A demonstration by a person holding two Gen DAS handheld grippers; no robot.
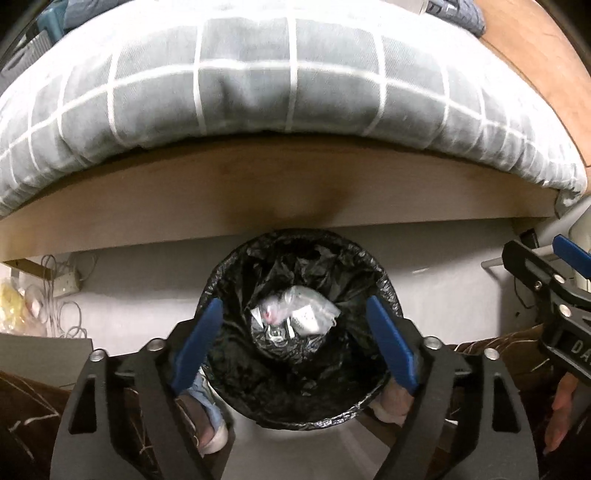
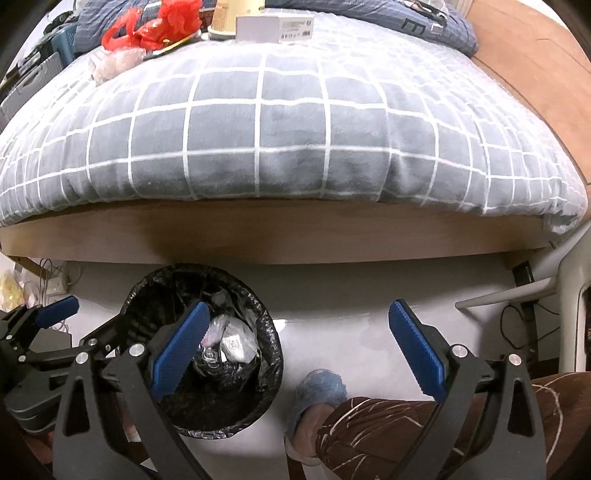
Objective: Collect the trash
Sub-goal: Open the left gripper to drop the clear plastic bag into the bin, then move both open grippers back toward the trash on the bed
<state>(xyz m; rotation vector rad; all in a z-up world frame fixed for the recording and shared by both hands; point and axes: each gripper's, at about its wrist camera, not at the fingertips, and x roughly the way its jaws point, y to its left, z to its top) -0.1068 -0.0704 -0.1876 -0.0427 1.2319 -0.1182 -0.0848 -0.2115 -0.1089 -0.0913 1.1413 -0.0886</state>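
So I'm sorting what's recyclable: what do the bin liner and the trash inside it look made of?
The bin liner looks like thin black plastic film: glossy and crinkled, folded over the rim. The trash inside looks like clear, shiny plastic wrapping with a white printed label, probably packaging film; something glassy glints beneath it, but blur leaves that open.

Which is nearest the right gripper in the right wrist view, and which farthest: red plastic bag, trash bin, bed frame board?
From the right gripper:
1. Trash bin, on the floor beside its left finger.
2. Bed frame board, beyond the bin.
3. Red plastic bag, far across the bed, upper left.
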